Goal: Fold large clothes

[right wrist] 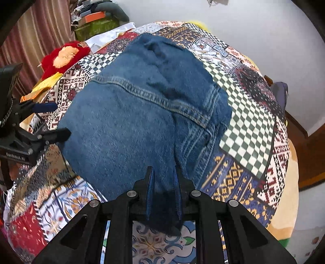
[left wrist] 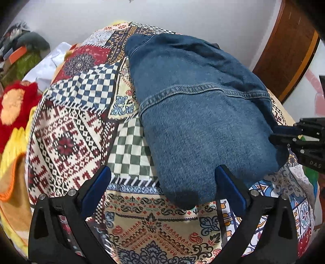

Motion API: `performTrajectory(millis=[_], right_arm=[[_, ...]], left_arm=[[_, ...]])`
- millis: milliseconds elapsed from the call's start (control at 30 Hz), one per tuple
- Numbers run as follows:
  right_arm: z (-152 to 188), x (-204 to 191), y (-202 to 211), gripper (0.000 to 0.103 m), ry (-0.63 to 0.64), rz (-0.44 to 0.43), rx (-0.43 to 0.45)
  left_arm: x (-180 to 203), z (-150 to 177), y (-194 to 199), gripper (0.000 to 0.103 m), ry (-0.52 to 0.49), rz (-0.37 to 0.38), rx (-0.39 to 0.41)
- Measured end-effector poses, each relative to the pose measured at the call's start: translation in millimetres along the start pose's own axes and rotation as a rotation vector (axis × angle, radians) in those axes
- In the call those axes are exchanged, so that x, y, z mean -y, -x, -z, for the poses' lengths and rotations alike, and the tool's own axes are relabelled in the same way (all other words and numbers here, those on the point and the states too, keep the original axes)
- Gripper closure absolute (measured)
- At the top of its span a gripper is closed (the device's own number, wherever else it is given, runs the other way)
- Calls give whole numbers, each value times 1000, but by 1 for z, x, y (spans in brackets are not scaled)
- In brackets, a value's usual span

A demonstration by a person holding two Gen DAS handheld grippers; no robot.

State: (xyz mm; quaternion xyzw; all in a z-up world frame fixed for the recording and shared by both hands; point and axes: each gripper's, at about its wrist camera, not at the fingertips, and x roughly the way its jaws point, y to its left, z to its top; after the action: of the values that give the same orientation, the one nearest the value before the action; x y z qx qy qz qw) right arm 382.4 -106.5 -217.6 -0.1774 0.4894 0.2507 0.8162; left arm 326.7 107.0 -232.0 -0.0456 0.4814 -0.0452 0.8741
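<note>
The right gripper (right wrist: 163,180) has its two fingers drawn close together on a bunched edge of the blue denim garment (right wrist: 130,121), the cloth pinched between the blue pads and hanging in a dark fold below them; in the left wrist view the same gripper (left wrist: 284,135) reaches in from the right edge and meets the garment's side. The left gripper (left wrist: 162,182) stands wide apart, its blue-padded fingers (left wrist: 97,188) on either side of the garment's near corner with nothing held; the right-hand finger sits just beside the denim, and whether it touches cannot be told; in the right wrist view this gripper (right wrist: 54,119) shows at the left, spread, with one dark tip at the garment's edge. The denim garment (left wrist: 199,113) lies folded into a thick oblong on a patchwork-patterned bedspread (left wrist: 67,130), a stitched seam running across its middle; the bedspread shows chequered, floral and geometric panels in red, cream, green and blue. Beyond the bedspread's far left lie a red and orange fuzzy cloth (left wrist: 14,105), a white cloth (left wrist: 46,67) and a green box with an orange lid (right wrist: 95,22); a brownish curtain (right wrist: 40,34) hangs at the upper left of the right wrist view; a curved wooden board (left wrist: 288,50) rises at the right of the left wrist view against a pale wall (left wrist: 162,12).
</note>
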Motion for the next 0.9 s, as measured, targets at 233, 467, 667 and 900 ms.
performTrajectory(millis=[233,467,667,900], right_arm=[[21,23,4,84,-75,-6,-21],[47,56,18,12,-147,85,0],[43,73,40,12,-210,67,57],[-3,81,54,12,-288,-105,169]], left_arm=[[-1,21,4,0,-28,-41,-26],[-7,36,15,0,-70,-222,-48],[-22,23,48,0,-60,-267,29],[-17,-37,67,0,-81,-211,139]])
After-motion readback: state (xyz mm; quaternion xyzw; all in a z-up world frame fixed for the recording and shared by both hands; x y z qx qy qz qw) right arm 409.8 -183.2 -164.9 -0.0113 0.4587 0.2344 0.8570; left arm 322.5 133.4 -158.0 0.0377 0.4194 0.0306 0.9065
